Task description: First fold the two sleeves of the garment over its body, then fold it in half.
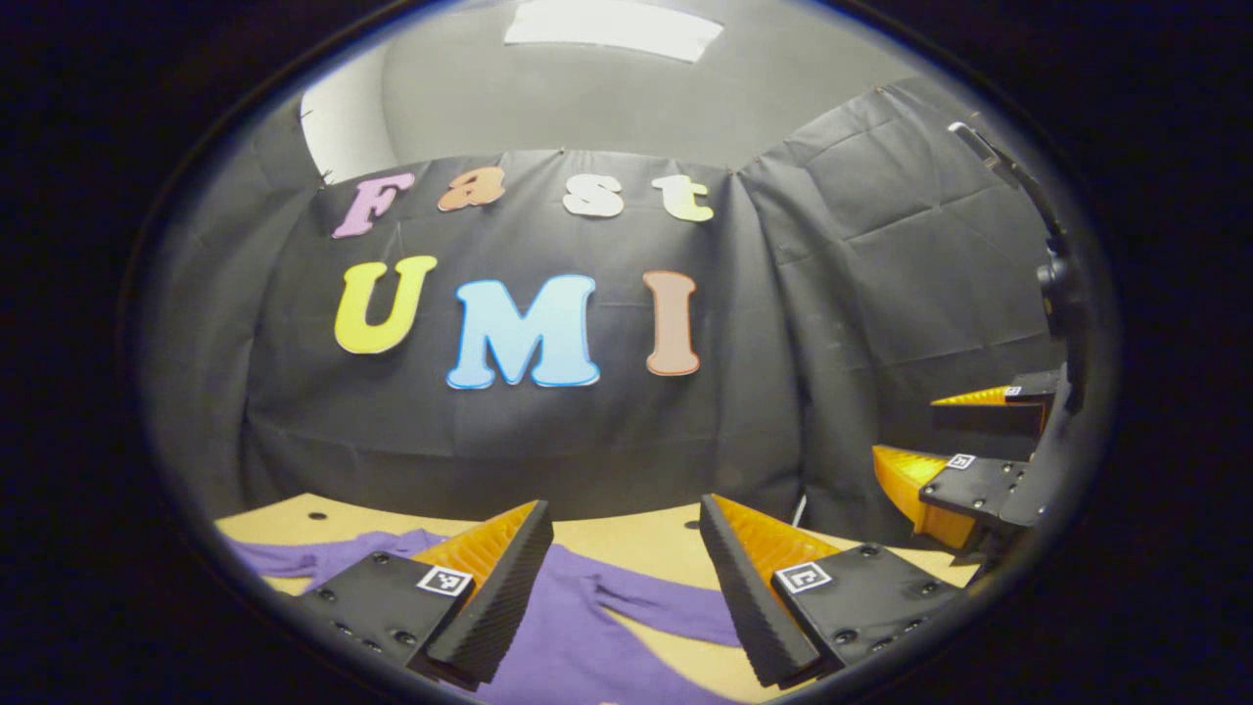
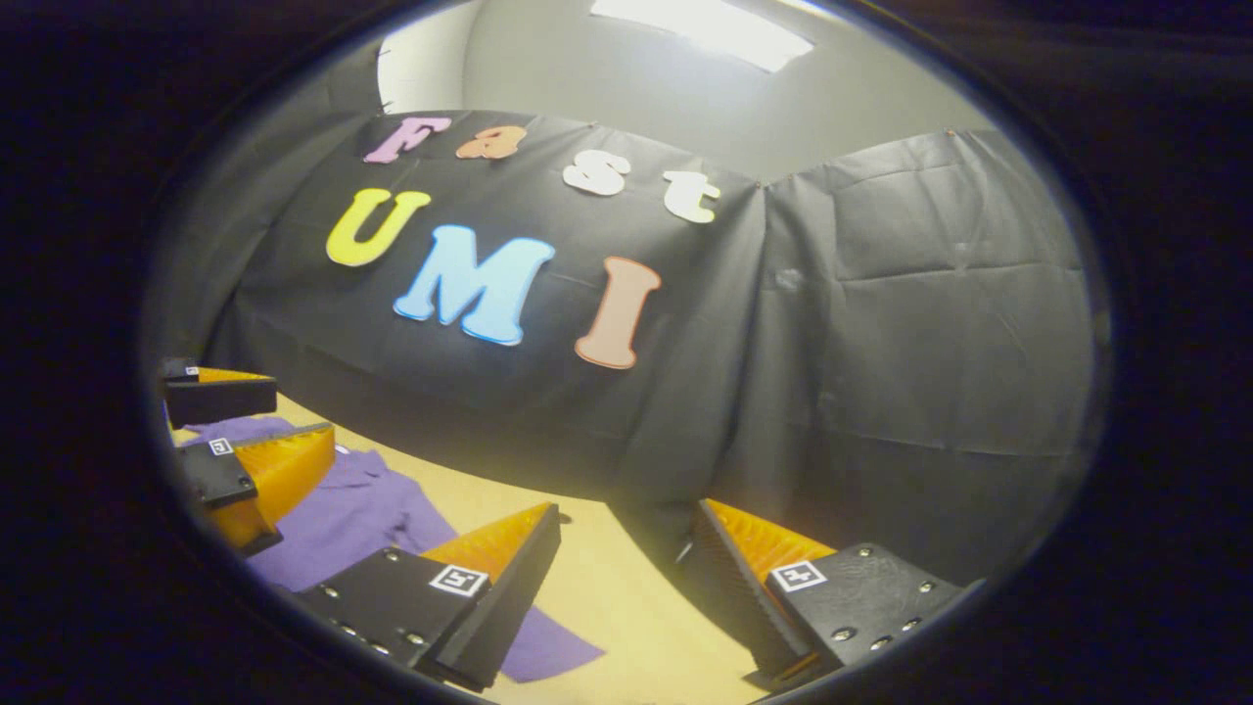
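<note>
Left hand-held gripper [image 1: 626,578]: jaws wide apart, holding nothing | right hand-held gripper [image 2: 626,578]: jaws wide apart, holding nothing | purple garment [image 1: 578,627]: flat on desk [image 1: 636,539] beneath both | black cloth wall [image 1: 861,294] behind desk

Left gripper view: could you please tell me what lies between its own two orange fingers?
In the left gripper view, the open left gripper frames the purple fabric garment lying on the tan wooden table; neither finger touches it.

Orange-and-black wedge gripper [image 1: 626,578] fingers, screws, square tag markers
</note>
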{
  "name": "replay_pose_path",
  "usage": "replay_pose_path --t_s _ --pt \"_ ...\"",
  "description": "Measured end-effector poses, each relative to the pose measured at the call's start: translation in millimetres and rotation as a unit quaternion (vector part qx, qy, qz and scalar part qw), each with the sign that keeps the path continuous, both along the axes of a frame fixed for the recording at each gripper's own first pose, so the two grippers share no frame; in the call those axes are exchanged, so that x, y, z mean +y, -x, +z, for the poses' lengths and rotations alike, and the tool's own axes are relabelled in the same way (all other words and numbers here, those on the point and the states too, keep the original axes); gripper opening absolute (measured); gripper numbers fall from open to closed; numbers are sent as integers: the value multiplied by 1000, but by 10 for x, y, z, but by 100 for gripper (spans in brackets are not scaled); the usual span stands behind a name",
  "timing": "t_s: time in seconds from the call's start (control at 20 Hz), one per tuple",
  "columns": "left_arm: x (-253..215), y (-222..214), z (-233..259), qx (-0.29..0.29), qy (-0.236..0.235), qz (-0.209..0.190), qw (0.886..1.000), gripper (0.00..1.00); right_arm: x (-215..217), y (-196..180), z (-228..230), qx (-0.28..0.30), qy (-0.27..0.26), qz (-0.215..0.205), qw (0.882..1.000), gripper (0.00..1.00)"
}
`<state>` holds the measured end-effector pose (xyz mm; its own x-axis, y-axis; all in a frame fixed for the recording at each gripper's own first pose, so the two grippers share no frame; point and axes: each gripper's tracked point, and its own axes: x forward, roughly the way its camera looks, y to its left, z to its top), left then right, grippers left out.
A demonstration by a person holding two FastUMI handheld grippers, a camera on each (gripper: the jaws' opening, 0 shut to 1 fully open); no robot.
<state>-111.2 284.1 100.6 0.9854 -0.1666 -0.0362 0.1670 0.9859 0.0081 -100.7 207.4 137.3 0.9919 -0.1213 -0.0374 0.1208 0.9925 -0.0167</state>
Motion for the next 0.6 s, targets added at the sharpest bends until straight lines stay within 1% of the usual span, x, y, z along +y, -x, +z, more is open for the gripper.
replay_pose_path --t_s 0.05,0.15,0.2,0.3,0.4,0.6 --pt "349 55 76 9 -5 9 1000 94 316 24 133 1 -10 19 1000 88" --pt "1036 142 241 19 -18 43 999 94 876 11 429 -11 -29 62 998 88" --pt "1361 183 322 24 -26 64 997 96 1132 -4 569 -18 -39 85 995 88" --pt "1899 216 440 31 -40 103 993 95 1509 -39 766 -29 -56 123 990 88" --pt "2294 229 564 31 -42 134 990 94 1722 -117 897 -38 -61 144 987 88" --pt "2700 121 736 26 -41 174 984 94 1857 -357 949 -42 -64 160 984 88"
